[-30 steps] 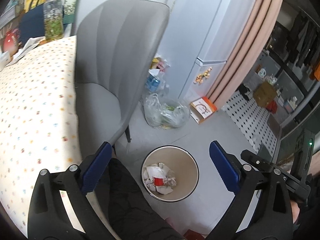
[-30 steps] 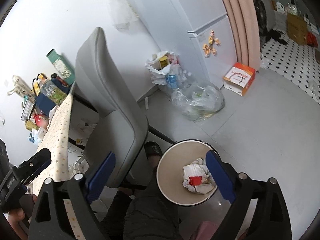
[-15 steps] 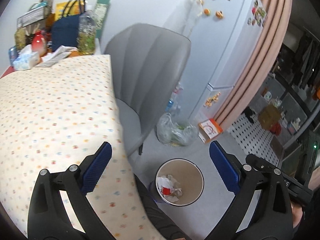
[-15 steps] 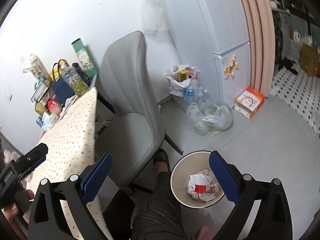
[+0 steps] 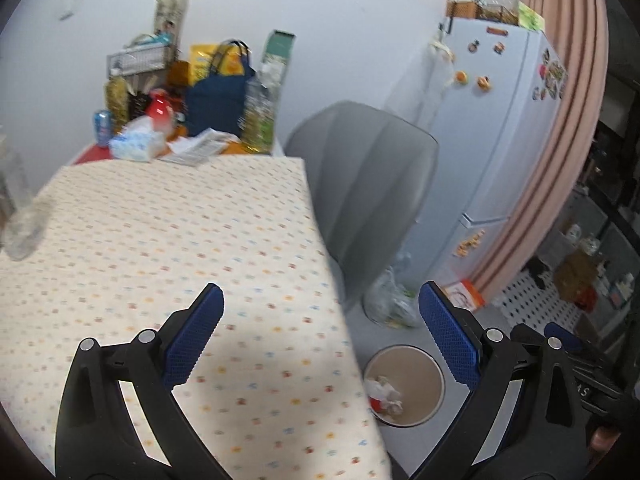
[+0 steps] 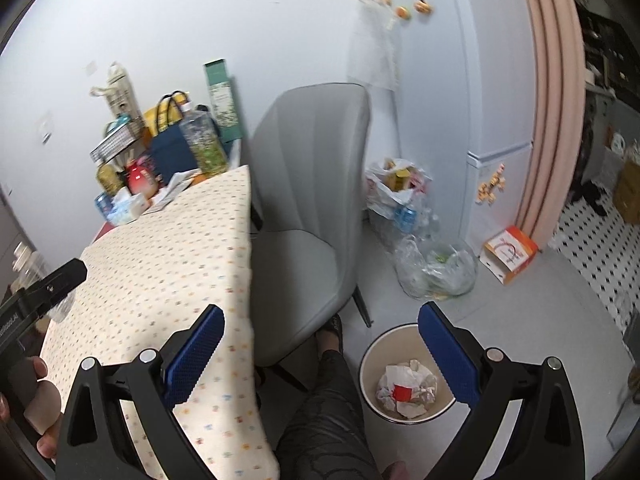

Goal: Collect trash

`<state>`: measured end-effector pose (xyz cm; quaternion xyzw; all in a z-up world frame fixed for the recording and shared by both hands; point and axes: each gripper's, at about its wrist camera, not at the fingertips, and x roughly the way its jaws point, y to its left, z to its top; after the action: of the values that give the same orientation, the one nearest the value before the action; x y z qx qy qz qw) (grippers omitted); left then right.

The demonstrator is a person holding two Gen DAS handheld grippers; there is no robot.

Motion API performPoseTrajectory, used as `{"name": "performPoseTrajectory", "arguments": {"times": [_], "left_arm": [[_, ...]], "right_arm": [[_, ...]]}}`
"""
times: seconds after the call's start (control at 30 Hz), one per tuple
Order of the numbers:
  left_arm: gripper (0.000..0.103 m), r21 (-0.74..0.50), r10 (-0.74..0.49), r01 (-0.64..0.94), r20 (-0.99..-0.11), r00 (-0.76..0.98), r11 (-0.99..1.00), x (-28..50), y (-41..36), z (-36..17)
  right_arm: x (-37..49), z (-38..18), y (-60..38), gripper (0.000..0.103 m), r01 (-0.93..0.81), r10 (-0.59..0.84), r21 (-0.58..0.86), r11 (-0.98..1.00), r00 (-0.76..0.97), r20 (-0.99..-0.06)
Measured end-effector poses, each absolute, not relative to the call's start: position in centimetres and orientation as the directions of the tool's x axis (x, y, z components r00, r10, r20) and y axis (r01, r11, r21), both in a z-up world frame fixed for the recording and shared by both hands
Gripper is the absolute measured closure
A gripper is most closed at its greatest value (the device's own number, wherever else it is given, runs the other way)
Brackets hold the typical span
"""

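Both the left gripper (image 5: 320,308) and right gripper (image 6: 320,328) hang spread wide, holding nothing. Crumpled paper trash (image 6: 406,390) lies in the bin (image 6: 370,364) on the floor beside the table (image 5: 160,240). It looks light and soft; I'd pinch a raised fold.

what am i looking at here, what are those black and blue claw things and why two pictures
Each claw is a hand-held gripper that a person squeezes; a camera on each looks forward along its fingers. One picture comes from the left gripper, the other from the right gripper. Both are open and hold nothing. Ahead is a table with a dotted cloth, clutter at its far end, and a grey chair. On the floor stands a bin with crumpled paper inside.
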<state>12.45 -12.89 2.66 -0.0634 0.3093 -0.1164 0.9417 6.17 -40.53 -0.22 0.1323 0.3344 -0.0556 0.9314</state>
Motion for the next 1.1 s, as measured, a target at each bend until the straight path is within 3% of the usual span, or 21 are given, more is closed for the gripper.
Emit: {"name": "performPoseTrajectory", "arguments": {"times": [0.37,0.6,0.83,0.97,1.1], "left_arm": [[0.006,-0.17,-0.176,0.1,-0.529,0.83,0.98,8.0,-8.1,5.2],[0.006,-0.235,-0.227,0.121,-0.5,0.836,0.964,5.8,-5.2,4.9],[0.006,-0.222,-0.22,0.13,-0.45,0.866,0.966,3.5,-3.3,4.7],[0.006,-0.165,-0.161,0.093,-0.469,0.869,0.982,2.8,-3.0,4.5],[0.006,-0.213,-0.184,0.089,-0.481,0.857,0.973,2.3,-2.0,4.3]], "right_arm": [[4.4,2.2,-35.6,0.008,0.203,-0.057,0.167,0.965,0.783,-0.62],[2.8,3.1,-33.3,0.008,0.158,-0.047,0.135,0.978,0.799,-0.6],[1.1,3.4,-32.0,0.008,0.095,-0.015,0.11,0.989,0.819,-0.573],[0.3,3.4,-32.0,0.008,0.018,0.076,0.16,0.987,0.823,-0.564],[-0.3,3.5,-31.1,0.008,0.003,0.062,0.116,0.993,0.826,-0.56]]}}
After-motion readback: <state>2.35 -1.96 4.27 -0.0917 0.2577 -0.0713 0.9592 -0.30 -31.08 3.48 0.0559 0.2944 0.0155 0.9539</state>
